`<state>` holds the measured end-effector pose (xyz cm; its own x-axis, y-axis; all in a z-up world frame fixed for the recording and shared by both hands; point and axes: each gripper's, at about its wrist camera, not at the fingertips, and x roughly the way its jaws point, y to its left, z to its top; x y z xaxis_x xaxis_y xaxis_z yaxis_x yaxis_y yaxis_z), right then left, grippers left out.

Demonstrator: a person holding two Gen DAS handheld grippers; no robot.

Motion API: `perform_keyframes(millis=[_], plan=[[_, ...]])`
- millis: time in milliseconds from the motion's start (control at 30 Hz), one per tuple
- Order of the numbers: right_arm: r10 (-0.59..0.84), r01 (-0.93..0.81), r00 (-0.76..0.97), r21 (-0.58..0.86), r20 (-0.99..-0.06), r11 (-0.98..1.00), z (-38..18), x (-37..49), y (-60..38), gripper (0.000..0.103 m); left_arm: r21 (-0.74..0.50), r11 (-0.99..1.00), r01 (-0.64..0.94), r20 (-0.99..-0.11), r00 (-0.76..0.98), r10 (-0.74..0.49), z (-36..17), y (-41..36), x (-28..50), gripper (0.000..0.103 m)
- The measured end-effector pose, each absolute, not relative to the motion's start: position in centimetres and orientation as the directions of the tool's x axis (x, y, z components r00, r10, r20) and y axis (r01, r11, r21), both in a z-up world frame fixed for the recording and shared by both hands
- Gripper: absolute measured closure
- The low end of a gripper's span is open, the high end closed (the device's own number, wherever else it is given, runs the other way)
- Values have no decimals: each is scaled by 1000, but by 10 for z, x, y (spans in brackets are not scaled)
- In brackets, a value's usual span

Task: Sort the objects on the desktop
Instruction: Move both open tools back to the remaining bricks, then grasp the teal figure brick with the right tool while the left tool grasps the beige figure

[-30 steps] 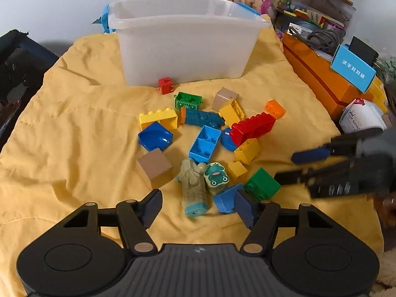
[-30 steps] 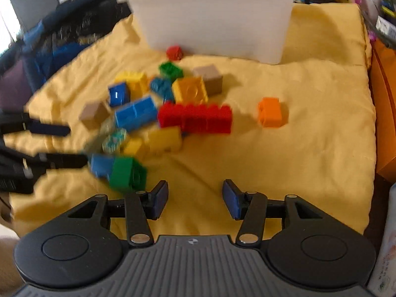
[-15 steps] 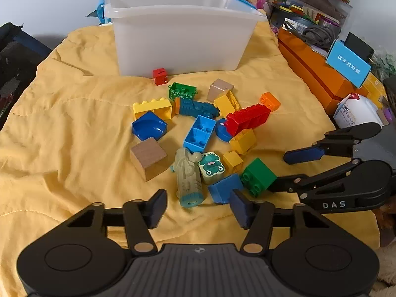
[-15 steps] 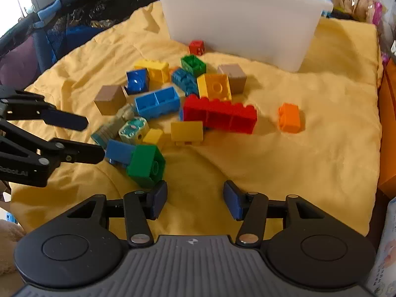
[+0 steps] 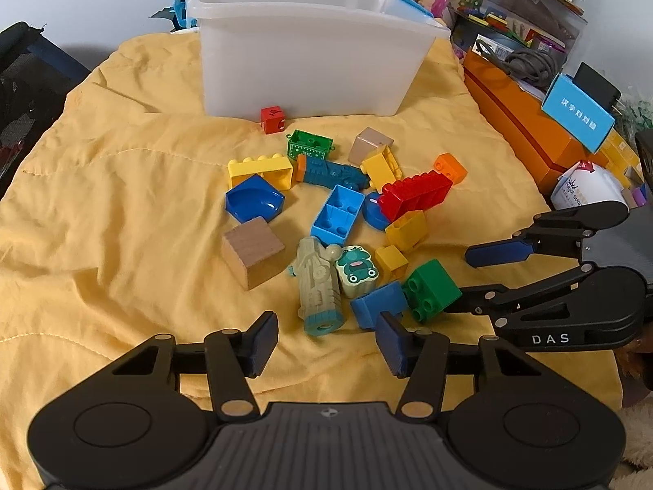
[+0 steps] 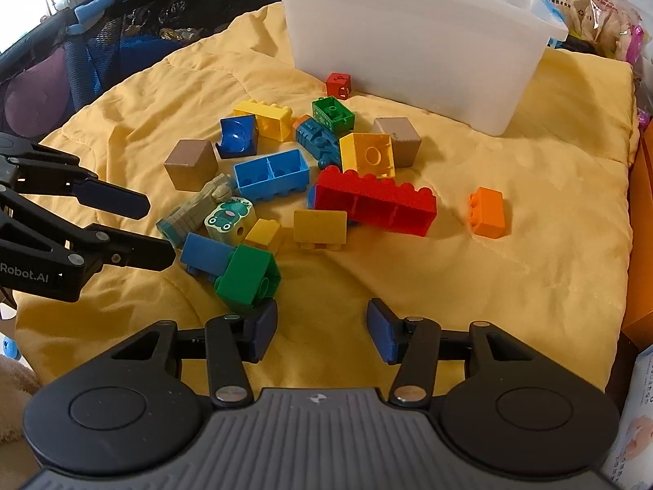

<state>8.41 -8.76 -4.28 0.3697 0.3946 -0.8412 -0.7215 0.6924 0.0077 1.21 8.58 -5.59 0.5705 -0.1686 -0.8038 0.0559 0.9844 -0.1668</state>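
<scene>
Both tools stood wide open and empty: the left tool (image 5: 326, 337) low at the near edge of the yellow quilt (image 5: 122, 171), the right tool (image 6: 322, 332) beside it. Toy blocks lay heaped mid-quilt, with the white bin (image 5: 310, 65) standing behind them toward the far edge. Nearest the left tool were the grey-green log figure (image 5: 318, 286) and a blue brick (image 5: 377, 304); the green brick (image 6: 247, 277) lay just ahead of the right tool's left finger and touched that blue brick. Judged step: approach for a first pick. To do it well, each tool should centre one piece between its fingers, close across flat sides, and lift clear of its neighbours. The touching green and blue bricks risked being dragged together.
</scene>
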Motion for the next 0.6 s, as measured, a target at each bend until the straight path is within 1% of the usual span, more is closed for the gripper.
perform_keyframes(millis=[100, 133, 200, 233, 267, 300, 367, 467, 533, 600], plan=[[391, -714, 363, 18, -846, 700, -46, 85, -89, 49, -169, 985, 45, -805, 570, -165, -57, 89, 16, 46], [392, -712, 362, 20, -846, 702, -46, 85, -89, 48, -184, 982, 36, -804, 570, -172, -58, 91, 18, 46], [387, -709, 366, 16, -847, 705, -46, 85, -90, 46, -256, 967, -7, -795, 570, -206, -62, 101, 27, 48], [386, -707, 367, 16, -847, 707, -46, 85, -90, 46, -297, 954, -37, -792, 568, -224, -65, 107, 31, 52], [386, -707, 366, 16, -847, 707, -46, 85, -90, 46, -322, 945, -65, -795, 561, -232, -69, 112, 36, 60], [386, -709, 366, 14, -847, 705, -46, 86, -91, 45, -326, 942, -77, -803, 548, -233, -72, 114, 40, 64], [383, -709, 373, 6, -845, 705, -45, 86, -91, 45, -300, 952, -57, -810, 542, -223, -73, 111, 44, 74], [375, -711, 407, -31, -833, 702, -37, 90, -92, 45, -218, 976, 10, -826, 531, -190, -68, 96, 42, 74], [425, -733, 436, -39, -793, 679, -22, 93, -89, 45, -199, 980, 25, -835, 519, -183, -66, 95, 36, 74], [478, -783, 452, -77, -753, 618, -7, 96, -78, 45, -162, 986, 27, -847, 510, -153, -64, 96, 28, 74]])
